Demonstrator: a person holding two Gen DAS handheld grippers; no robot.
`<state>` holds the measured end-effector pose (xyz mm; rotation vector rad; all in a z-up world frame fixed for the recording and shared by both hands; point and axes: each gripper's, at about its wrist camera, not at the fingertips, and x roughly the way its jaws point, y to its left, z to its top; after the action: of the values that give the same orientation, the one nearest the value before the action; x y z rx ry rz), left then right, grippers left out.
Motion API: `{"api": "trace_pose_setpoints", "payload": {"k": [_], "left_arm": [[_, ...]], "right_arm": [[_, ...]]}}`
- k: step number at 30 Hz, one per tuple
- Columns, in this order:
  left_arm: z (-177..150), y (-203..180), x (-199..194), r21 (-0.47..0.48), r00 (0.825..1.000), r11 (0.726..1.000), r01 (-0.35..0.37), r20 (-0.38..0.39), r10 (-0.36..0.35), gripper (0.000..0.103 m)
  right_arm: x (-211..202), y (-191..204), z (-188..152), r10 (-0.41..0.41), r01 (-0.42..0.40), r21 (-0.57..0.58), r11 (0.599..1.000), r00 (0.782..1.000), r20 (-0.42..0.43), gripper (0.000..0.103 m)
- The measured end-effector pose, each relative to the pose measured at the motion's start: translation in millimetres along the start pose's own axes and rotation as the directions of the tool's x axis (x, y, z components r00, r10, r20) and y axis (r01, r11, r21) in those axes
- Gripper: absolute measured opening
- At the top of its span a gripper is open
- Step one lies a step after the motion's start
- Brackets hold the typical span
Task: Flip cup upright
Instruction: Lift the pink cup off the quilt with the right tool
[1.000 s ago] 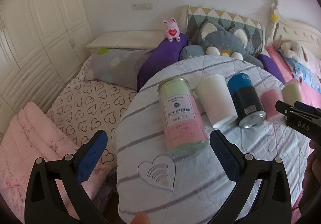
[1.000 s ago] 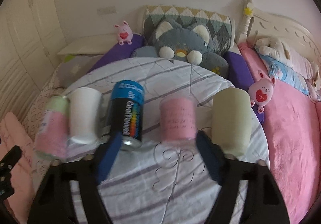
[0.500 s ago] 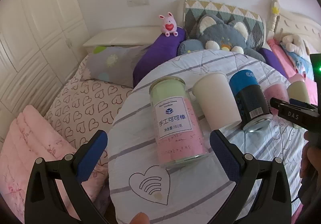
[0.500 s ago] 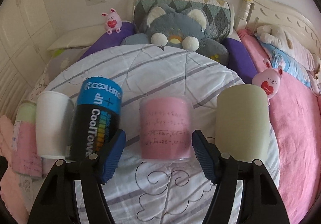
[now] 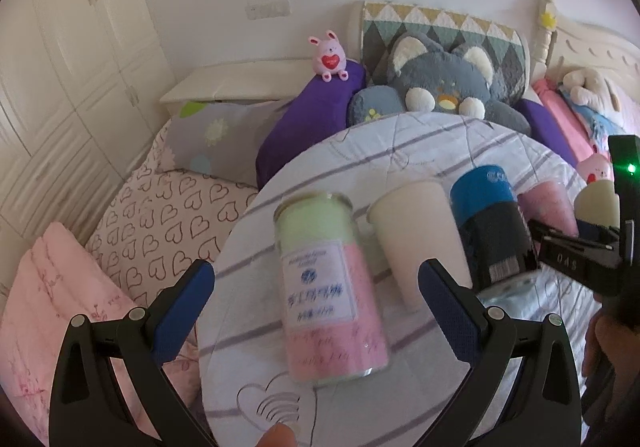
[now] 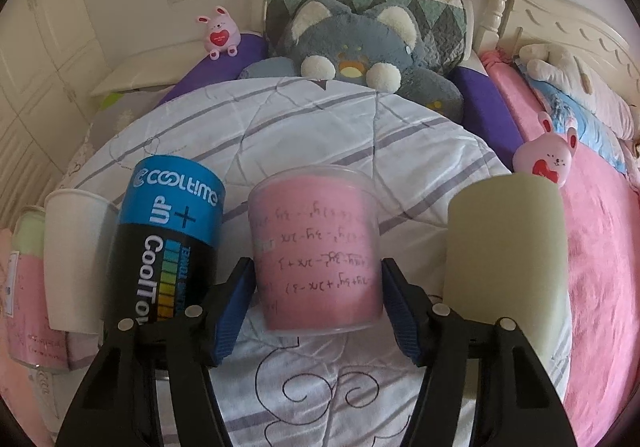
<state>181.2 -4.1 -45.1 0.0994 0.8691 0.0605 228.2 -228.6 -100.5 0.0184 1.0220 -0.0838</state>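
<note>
Several containers stand upside down in a row on a round table (image 6: 320, 127) with a striped cloth. A clear cup with pink lining (image 6: 316, 255) stands upside down at the middle; my right gripper (image 6: 316, 303) is open with its blue pads on either side of the cup's lower part. A green and pink jar (image 5: 328, 287) stands between the open blue pads of my left gripper (image 5: 316, 303), which is empty. The right gripper also shows in the left wrist view (image 5: 576, 259).
A white paper cup (image 6: 74, 259), a blue and black can (image 6: 164, 247) and a pale green cup (image 6: 506, 267) stand beside the pink cup. Beds with pillows, a grey plush cat (image 6: 360, 47) and pink bunnies (image 6: 544, 159) surround the table. Wardrobes (image 5: 60, 87) stand at left.
My right gripper has moved forward, so its pads now flank the pink cup. My left gripper has moved closer to the green and pink jar.
</note>
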Motion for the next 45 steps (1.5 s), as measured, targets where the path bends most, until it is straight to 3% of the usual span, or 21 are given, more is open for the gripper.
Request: {"api": "trace_pose_setpoints", "payload": {"k": [13,22,28,34,45], "left_arm": [[10,-15,23,0.014,1.0,1.0,0.0,-0.025,0.0,0.103],[4,-5,8,-0.007,1.0,1.0,0.003,-0.015,-0.003,0.103],[-19,2,-19,-0.007,1.0,1.0,0.003,0.002,-0.003,0.103],[-61,16,-46,-0.01,1.0,1.0,0.008,-0.011,-0.008,0.103],[-120,34,-67,-0.015,0.997,1.0,-0.006,-0.072,0.005,0.103]], "right_arm": [[6,1,5,0.002,-0.002,-0.031,1.0,1.0,0.001,0.063],[-36,9,-5,0.039,-0.037,-0.032,0.999,0.998,0.057,0.063],[-83,20,-43,0.094,-0.091,-0.043,0.995,0.993,0.074,0.063],[-113,39,-110,0.139,-0.136,-0.06,0.989,0.989,0.044,0.063],[-101,71,-168,0.146,-0.146,-0.032,0.989,0.989,-0.024,0.064]]}}
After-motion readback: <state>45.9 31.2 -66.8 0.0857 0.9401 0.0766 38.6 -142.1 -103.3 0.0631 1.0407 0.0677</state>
